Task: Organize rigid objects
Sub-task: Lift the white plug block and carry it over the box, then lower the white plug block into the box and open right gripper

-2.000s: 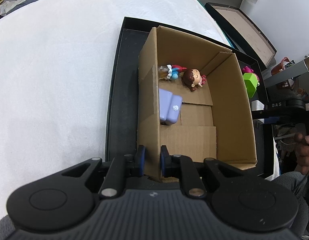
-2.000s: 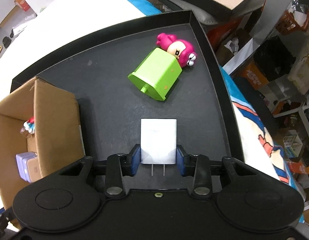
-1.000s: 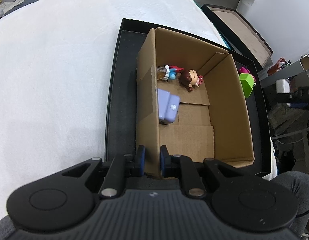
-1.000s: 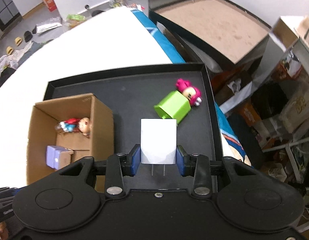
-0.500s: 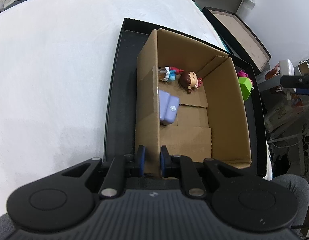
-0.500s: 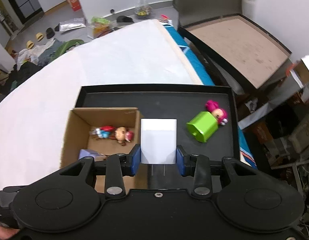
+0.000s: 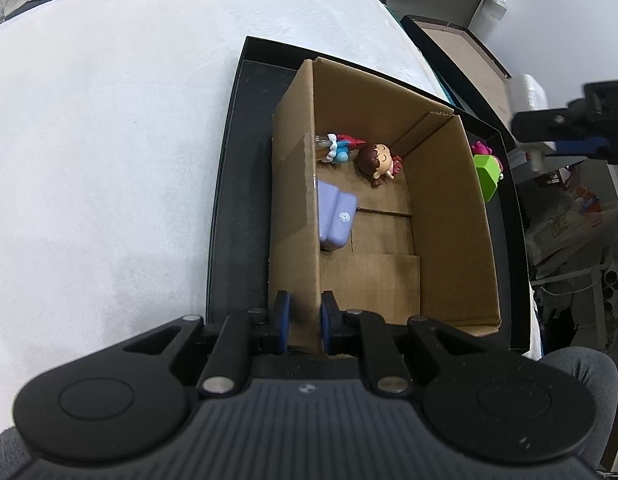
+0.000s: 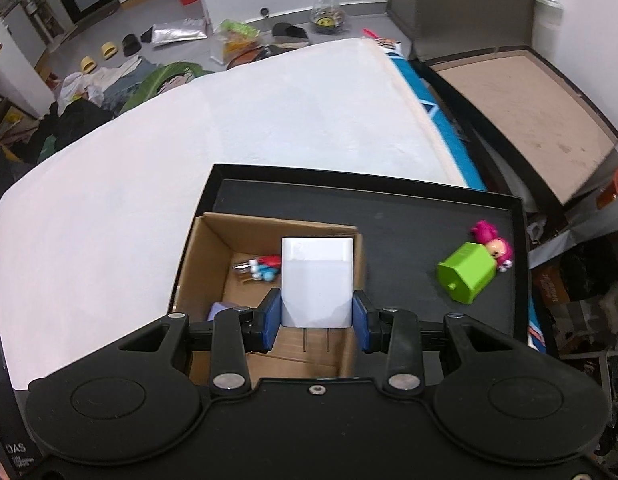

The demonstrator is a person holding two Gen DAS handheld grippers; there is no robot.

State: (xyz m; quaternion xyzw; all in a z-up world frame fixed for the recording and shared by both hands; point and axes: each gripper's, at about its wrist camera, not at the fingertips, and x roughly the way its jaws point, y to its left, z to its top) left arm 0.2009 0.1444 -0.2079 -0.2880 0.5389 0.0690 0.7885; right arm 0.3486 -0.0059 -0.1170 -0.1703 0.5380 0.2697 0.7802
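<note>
1. The white plug-in charger (image 8: 316, 280) is clamped between the blue pads of the right gripper (image 8: 316, 316), prongs pointing back toward the camera, and it hangs above the open cardboard box (image 8: 205, 256).
2. The left gripper (image 7: 301, 322) is closed on the box's left wall near the box's near corner, one pad outside and one inside.
3. Inside the box, a lilac block-shaped object (image 7: 336, 216) lies against the left wall; a brown-haired doll figure (image 7: 375, 160) and a small red-and-blue figure (image 7: 337, 146) lie at the far end.
4. The box stands in a shallow black tray (image 8: 409, 216), toward the tray's left side.
5. On the tray floor near its right edge lie a green block (image 8: 467, 272) and, touching it, a pink-haired figure (image 8: 491, 240).
6. The tray rests on a white padded surface (image 7: 109, 120), at that surface's right edge.
</note>
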